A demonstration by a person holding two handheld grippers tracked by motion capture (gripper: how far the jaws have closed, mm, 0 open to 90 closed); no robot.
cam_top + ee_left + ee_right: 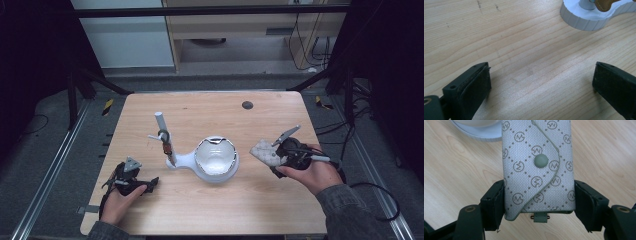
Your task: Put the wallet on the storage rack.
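Observation:
A small grey patterned pouch (537, 167) with a snap button on its flap is clamped by its sides between the jaws of my right gripper (539, 200). In the high view the pouch (264, 151) is held above the table at the right, pointing toward the white bowl-shaped dish (216, 159). That dish shares a white base with an upright post (161, 127), from which a brown key fob (166, 147) hangs. My left gripper (150, 184) rests low at the table's left front; its jaws stand wide apart over bare wood (541, 77), with the base's rim (584, 21) ahead.
The wooden table (210, 210) has a dark round hole (247, 105) near its far edge. Metal rails and black frame legs flank the table. Cables lie on the floor at the right.

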